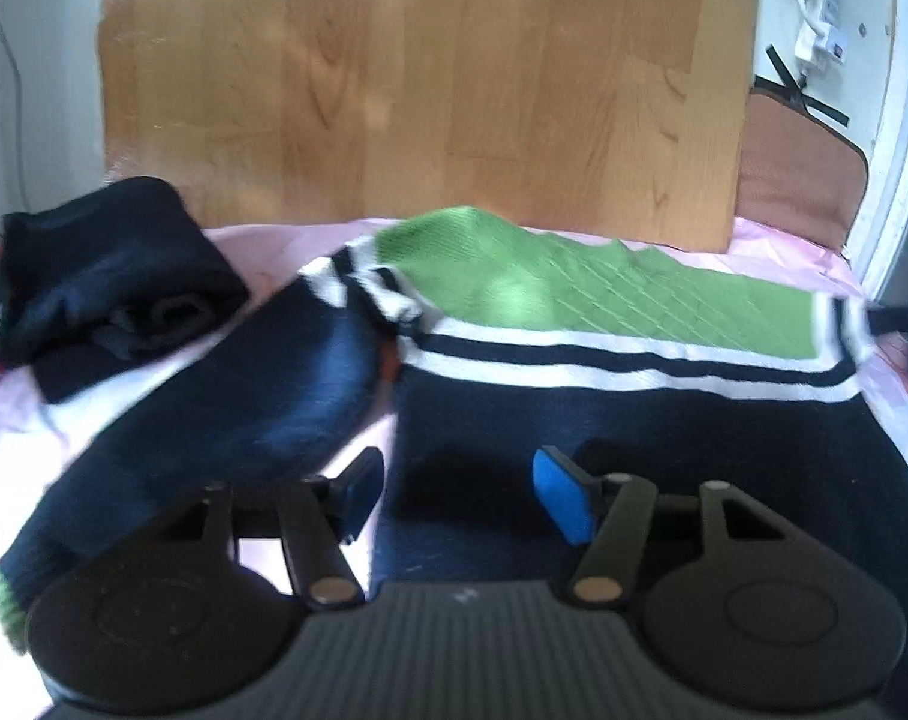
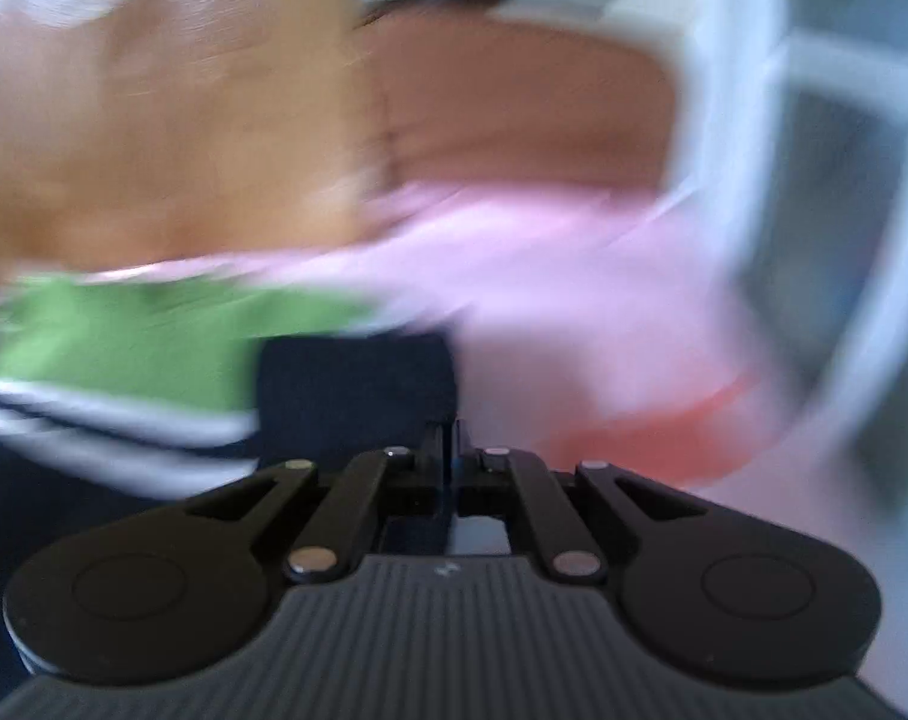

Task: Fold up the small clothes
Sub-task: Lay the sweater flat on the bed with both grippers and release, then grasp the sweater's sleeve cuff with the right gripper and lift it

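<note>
A small sweater (image 1: 610,396), navy below, green above, with white and navy stripes, lies on a pink sheet (image 1: 814,252). Its left sleeve (image 1: 232,414) lies folded across toward the lower left. My left gripper (image 1: 454,489) is open and empty just above the sweater's navy body. In the blurred right wrist view my right gripper (image 2: 451,438) is shut on the navy right sleeve (image 2: 358,390) beside the green part of the sweater (image 2: 124,342).
A folded dark garment (image 1: 112,282) sits at the left on the sheet. A wooden headboard (image 1: 424,78) stands behind. A brown cushion (image 1: 802,168) and a white window frame (image 1: 898,138) are at the right.
</note>
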The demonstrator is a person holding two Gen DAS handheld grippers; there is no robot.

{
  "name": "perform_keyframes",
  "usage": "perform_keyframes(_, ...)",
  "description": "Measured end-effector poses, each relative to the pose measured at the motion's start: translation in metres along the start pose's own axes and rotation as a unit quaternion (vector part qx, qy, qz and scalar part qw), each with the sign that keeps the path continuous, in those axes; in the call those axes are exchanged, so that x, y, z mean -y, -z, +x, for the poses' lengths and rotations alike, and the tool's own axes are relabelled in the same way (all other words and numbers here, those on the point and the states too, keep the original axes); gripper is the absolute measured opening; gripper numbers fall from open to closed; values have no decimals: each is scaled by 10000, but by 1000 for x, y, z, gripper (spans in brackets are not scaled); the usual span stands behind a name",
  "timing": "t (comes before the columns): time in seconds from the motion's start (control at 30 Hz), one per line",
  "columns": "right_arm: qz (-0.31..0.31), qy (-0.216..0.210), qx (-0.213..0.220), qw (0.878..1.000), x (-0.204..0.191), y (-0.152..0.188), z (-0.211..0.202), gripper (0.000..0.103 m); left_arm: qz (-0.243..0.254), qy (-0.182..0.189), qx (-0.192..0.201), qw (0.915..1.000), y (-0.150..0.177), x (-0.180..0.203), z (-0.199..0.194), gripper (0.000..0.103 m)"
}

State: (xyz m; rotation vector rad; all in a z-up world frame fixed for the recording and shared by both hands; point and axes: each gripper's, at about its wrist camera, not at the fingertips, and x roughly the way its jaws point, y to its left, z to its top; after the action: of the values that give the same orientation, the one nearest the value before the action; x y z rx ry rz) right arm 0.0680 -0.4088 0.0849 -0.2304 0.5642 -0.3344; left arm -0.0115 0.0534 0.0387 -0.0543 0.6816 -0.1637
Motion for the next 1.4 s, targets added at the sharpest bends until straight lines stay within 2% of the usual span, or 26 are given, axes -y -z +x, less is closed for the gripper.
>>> perform_keyframes(0.03,-340,705,86,9969,12,-2,12,6,-19,-46,-13,10000,0,-4,-4,59)
perform_keyframes(0.07,-476,1225,-54,9913,24,-3,25,9,-34,-96,-32,9999,2,-8,-6,60)
perform_keyframes(0.1,-400,1506,-274,9874,36,-3,35,10,-51,-160,-46,9998,3,-12,-10,61)
perform_keyframes(0.13,-105,1399,-406,9893,48,-3,38,10,-74,-223,-58,9997,5,-15,-12,63)
perform_keyframes(0.23,878,326,-374,9949,63,1,29,13,-198,-384,-181,9989,13,-26,-19,74)
perform_keyframes(0.33,984,-485,-335,9934,35,-6,32,17,-374,-423,-401,9976,20,-38,-23,74)
perform_keyframes(0.37,865,-775,-323,9927,21,-11,36,27,-435,-415,-468,9971,22,-41,-24,74)
perform_keyframes(0.4,742,-1007,-278,9918,6,-18,40,40,-480,-414,-515,9967,25,-44,-25,74)
perform_keyframes(0.43,592,-1257,-206,9901,-14,-27,46,48,-521,-416,-567,9962,28,-45,-26,74)
perform_keyframes(0.47,489,-1445,-157,9882,-25,-32,50,56,-564,-420,-626,9956,30,-45,-26,74)
perform_keyframes(0.57,315,-1853,-210,9820,-63,-49,82,60,-592,-487,-695,9946,37,-42,-31,75)
perform_keyframes(0.7,570,-2317,-722,9684,-80,-60,130,64,-524,-482,-821,9941,41,-31,-36,74)
perform_keyframes(0.73,616,-2502,-900,9620,-84,-61,140,66,-478,-468,-853,9941,41,-27,-37,73)
perform_keyframes(0.77,638,-2618,-1036,9574,-86,-60,144,67,-417,-462,-876,9942,42,-23,-38,67)
perform_keyframes(0.8,647,-2713,-1149,9534,-88,-57,145,64,-356,-474,-867,9945,43,-20,-39,62)
perform_keyframes(0.83,561,-2778,-1154,9520,-94,-55,142,59,-280,-465,-861,9948,43,-16,-40,49)
perform_keyframes(0.87,383,-2772,-1042,9544,-97,-54,136,25,-221,-410,-866,9952,43,-12,-41,35)
perform_keyframes(0.9,233,-2852,-1010,9529,-101,-54,129,10,-213,-320,-888,9953,42,-9,-41,27)
perform_keyframes(0.93,222,-2832,-904,9545,-101,-55,123,10,-232,-241,-922,9952,41,-7,-41,19)
perform_keyframes(1.0,131,-2625,-548,9633,-100,-59,111,10,-191,-321,-977,9945,37,-1,-39,17)
perform_keyframes(1.13,799,-2469,-201,9655,-75,-87,114,9,-432,-310,-1043,9931,33,3,-37,13)
perform_keyframes(1.23,635,-2236,-210,9724,-88,-94,125,9,-536,-366,-994,9929,34,7,-34,15)
perform_keyframes(1.33,282,-2066,-857,9743,-111,-78,149,11,-423,-365,-958,9938,36,9,-36,22)
perform_keyframes(1.37,296,-1974,-817,9765,-113,-71,148,13,-411,-326,-949,9941,37,8,-37,26)
perform_keyframes(1.4,346,-1882,-671,9792,-111,-69,140,21,-422,-266,-930,9944,37,4,-41,28)
